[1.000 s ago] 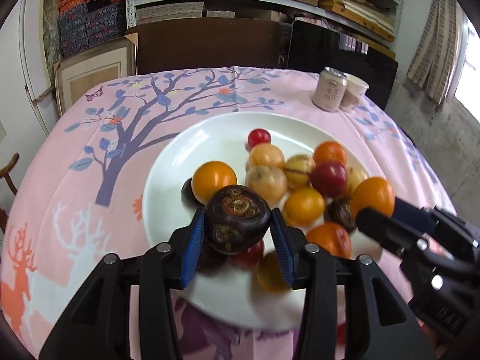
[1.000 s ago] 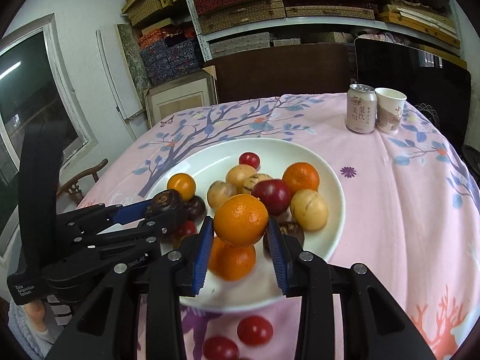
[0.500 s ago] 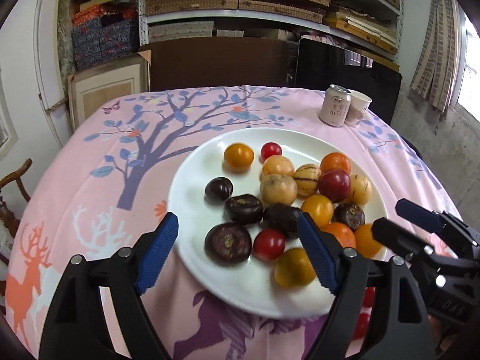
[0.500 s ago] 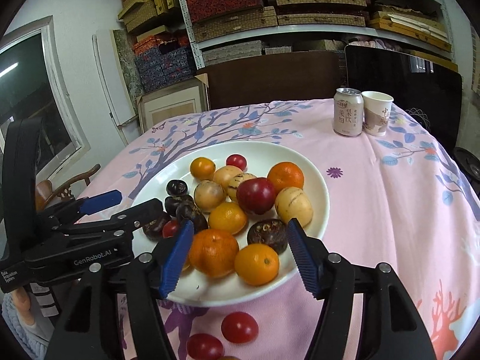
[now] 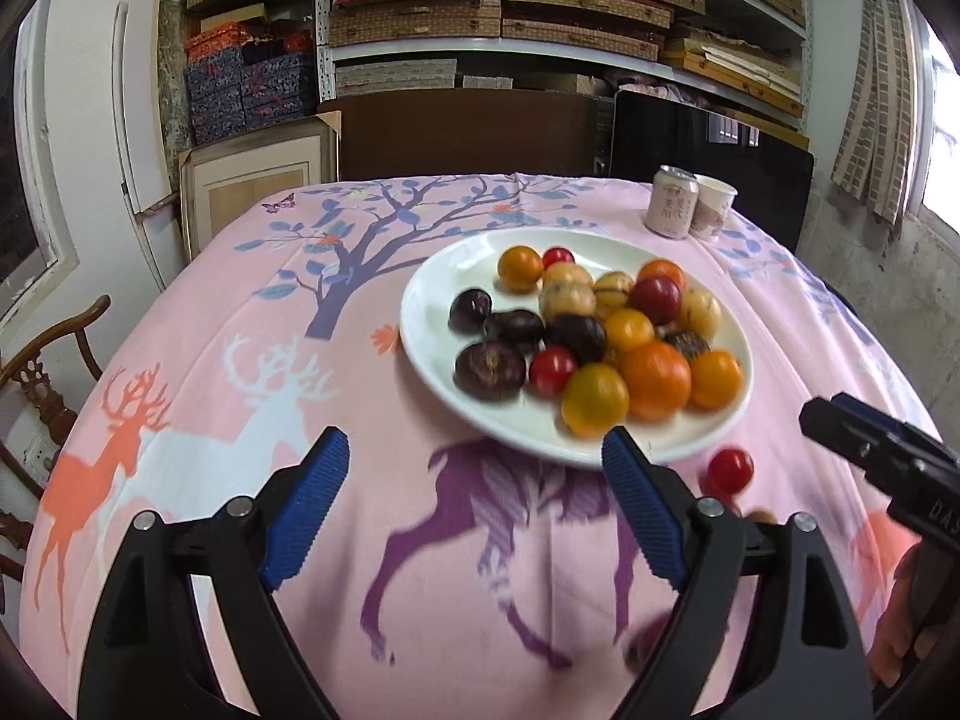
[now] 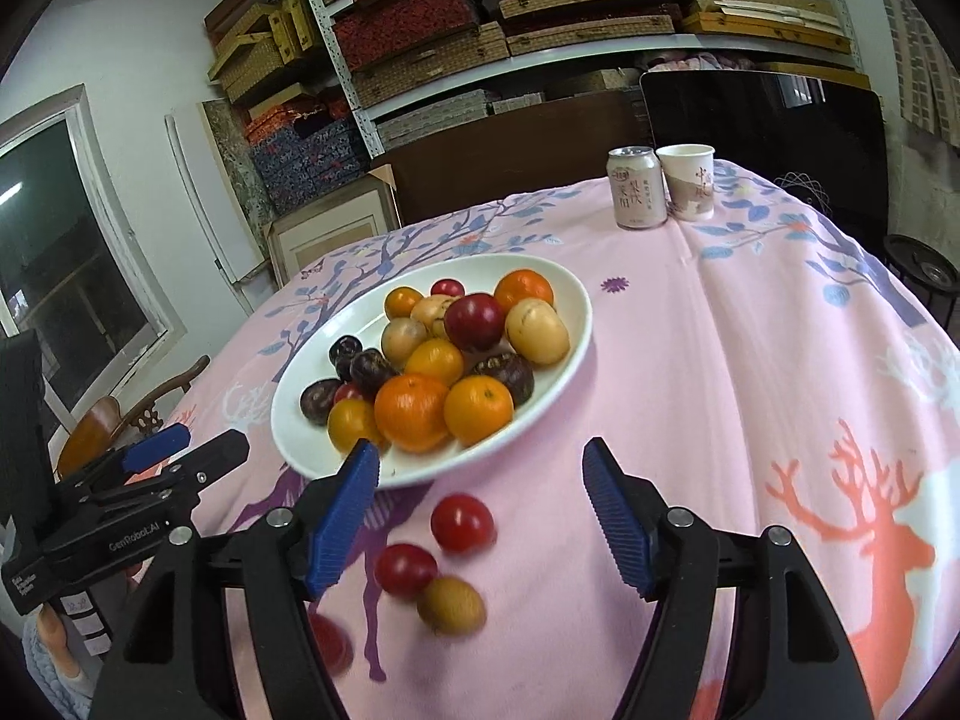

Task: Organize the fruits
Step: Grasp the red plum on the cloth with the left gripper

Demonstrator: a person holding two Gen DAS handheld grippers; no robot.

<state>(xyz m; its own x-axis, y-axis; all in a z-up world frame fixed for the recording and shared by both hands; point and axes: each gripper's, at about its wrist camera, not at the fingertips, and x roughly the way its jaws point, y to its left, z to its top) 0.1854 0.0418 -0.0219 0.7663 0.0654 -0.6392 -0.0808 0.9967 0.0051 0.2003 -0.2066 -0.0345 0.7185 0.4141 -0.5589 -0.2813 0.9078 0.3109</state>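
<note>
With most fruit already grouped on the white plate (image 6: 576, 300), our left gripper (image 5: 474, 510) and right gripper (image 6: 480, 504) hung empty, jaws just spread wide, the right over loose cherry tomatoes (image 6: 462, 522) on the tablecloth (image 6: 750, 360), seemingly next to collect.

Left gripper (image 5: 474, 468), its jaws just opened, empty before fruit plate (image 5: 432, 276).
</note>
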